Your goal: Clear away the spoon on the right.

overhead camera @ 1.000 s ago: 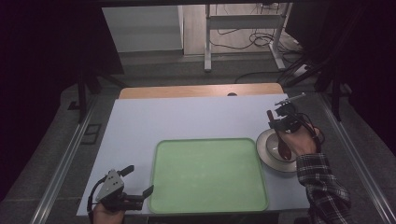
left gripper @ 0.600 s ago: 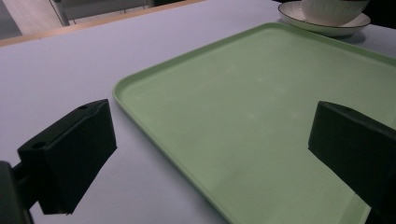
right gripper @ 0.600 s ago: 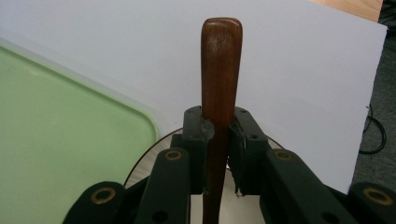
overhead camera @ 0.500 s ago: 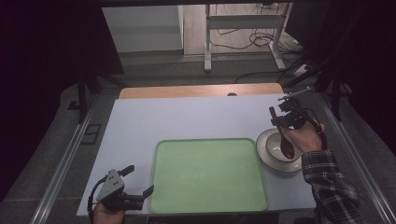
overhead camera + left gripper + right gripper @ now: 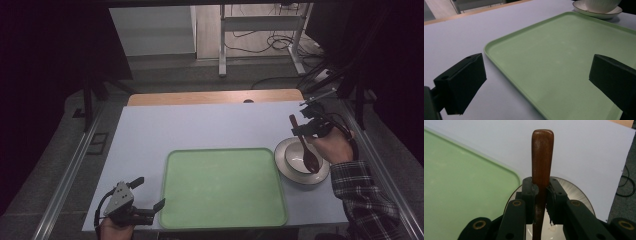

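Since the earlier frame, the right gripper (image 5: 306,131) rose, clamped on the spoon (image 5: 303,144), handle up, its scoop over the bowl (image 5: 295,159). Beside the tray (image 5: 223,187), the left gripper (image 5: 145,197) gaped wide, holding nothing.

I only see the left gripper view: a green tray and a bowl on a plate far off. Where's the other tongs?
Observer: The right tongs are above the bowl, in the person's hand.
Operator: Are they holding something?
Observer: Yes, they're shut on a brown wooden spoon.
Operator: Is the spoon in the bowl?
Observer: Its scoop end hangs over the bowl; I can't tell if it touches.
Operator: Anything on the tray?
Observer: No, the tray is bare in the high view.
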`<state>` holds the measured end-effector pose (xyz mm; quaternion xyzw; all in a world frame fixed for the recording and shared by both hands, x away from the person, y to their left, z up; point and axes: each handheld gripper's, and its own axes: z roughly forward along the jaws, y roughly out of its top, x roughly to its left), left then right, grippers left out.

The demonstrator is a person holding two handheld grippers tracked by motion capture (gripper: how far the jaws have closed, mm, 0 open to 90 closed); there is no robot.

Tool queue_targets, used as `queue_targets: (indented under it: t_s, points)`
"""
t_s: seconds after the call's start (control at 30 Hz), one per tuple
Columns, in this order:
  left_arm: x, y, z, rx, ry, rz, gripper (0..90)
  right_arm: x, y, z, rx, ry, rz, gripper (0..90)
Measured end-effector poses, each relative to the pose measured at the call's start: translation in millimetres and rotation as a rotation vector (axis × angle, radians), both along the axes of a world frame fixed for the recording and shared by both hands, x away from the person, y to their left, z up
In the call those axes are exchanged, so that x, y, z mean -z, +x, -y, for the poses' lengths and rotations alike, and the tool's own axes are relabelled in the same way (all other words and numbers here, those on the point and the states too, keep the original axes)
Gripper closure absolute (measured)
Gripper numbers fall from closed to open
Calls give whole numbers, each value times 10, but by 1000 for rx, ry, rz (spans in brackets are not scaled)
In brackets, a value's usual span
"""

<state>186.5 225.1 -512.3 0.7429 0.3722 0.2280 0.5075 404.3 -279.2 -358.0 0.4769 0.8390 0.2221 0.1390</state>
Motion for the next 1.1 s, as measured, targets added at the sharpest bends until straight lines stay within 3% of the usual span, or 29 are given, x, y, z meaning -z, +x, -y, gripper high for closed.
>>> queue_targets:
  t_s: [0.43, 1.1]
  points:
    - [-2, 3, 1, 0, 1, 1, 8, -14, -154, -72, -37, 5, -59, 781]
    - [-3, 9, 10, 3, 2, 5, 8, 96, -343, -404, -110, 8, -171, 782]
